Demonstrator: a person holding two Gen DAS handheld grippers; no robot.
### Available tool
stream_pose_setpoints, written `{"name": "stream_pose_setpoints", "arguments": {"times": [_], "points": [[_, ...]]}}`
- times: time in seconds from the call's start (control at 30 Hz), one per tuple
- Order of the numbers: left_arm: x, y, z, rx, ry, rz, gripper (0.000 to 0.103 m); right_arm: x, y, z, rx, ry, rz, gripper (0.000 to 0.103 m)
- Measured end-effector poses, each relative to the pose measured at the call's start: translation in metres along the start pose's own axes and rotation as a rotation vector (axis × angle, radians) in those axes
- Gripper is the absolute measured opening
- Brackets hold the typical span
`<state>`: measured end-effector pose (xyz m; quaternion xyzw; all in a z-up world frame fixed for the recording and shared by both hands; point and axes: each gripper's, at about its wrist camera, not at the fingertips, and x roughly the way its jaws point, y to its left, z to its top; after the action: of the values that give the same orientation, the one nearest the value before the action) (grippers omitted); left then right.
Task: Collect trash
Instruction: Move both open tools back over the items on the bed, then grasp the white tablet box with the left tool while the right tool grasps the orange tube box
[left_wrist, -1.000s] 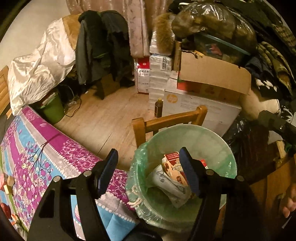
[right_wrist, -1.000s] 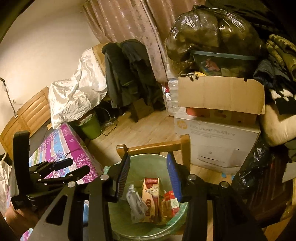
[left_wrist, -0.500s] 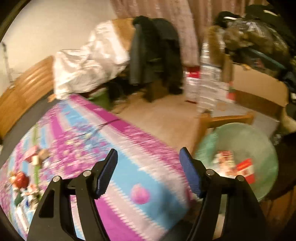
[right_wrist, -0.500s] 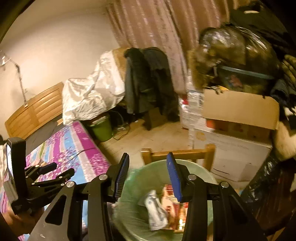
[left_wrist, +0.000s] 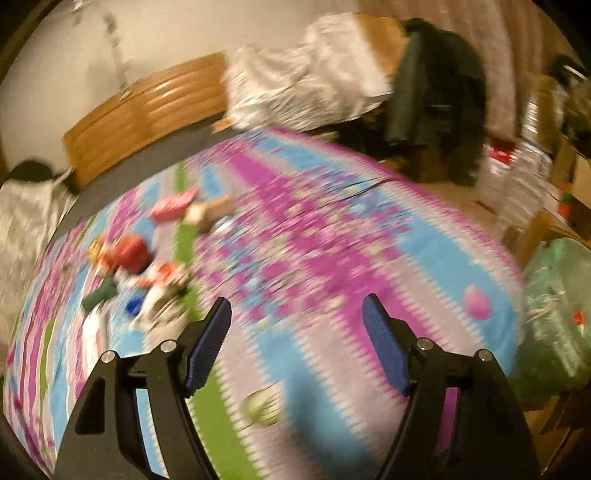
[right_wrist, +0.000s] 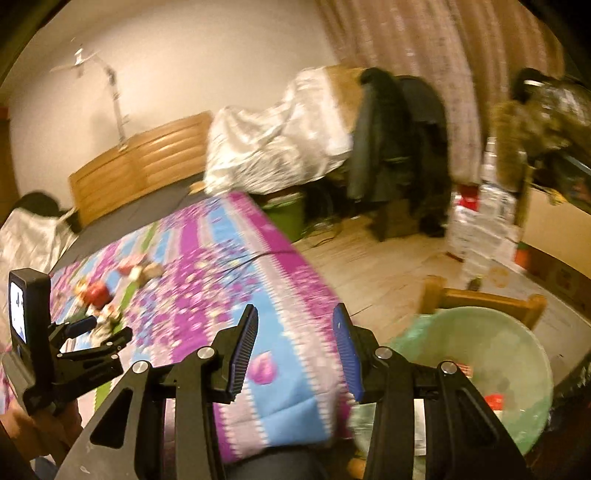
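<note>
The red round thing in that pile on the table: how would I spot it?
Start at the flowered purple-and-blue tablecloth. Near its far left side lies a blurred pile of small litter. The red round thing is the pile's biggest, reddest lump, beside a pink flat packet.

Empty right claw (right_wrist: 293, 350), bin (right_wrist: 532, 354), bedspread (right_wrist: 207, 266)

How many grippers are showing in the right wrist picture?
2. The right gripper fills the foreground, open and empty, over the bed's near edge. The left gripper is at far left above the patterned bedspread, also open.
</note>
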<state>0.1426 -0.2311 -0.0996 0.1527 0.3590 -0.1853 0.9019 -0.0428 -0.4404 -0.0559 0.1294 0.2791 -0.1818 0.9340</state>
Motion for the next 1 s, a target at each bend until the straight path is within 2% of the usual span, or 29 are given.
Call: {"name": "stream_pose_setpoints", "arguments": {"times": [0.33, 0.6, 0.7, 0.87, 1.0], "points": [[0.008, 0.14, -0.059, -0.272, 0.116, 0.177, 0.07, 0.061, 0.099, -0.006, -0.125, 0.132, 0.156, 0.044], [0.003, 0.227, -0.086, -0.45, 0.14, 0.28, 0.07, 0.101, 0.18, -0.02, -0.251, 0.223, 0.27, 0.05], [0.003, 0.248, -0.091, -0.48, 0.142, 0.283, 0.072, 0.115, 0.204, -0.025, -0.297, 0.259, 0.323, 0.05], [0.023, 0.267, -0.089, -0.443, 0.164, 0.249, 0.076, 0.149, 0.249, -0.018, -0.335, 0.307, 0.418, 0.05], [0.046, 0.281, -0.082, -0.429, 0.181, 0.238, 0.076, 0.169, 0.309, -0.006, -0.454, 0.302, 0.52, 0.05]]}}
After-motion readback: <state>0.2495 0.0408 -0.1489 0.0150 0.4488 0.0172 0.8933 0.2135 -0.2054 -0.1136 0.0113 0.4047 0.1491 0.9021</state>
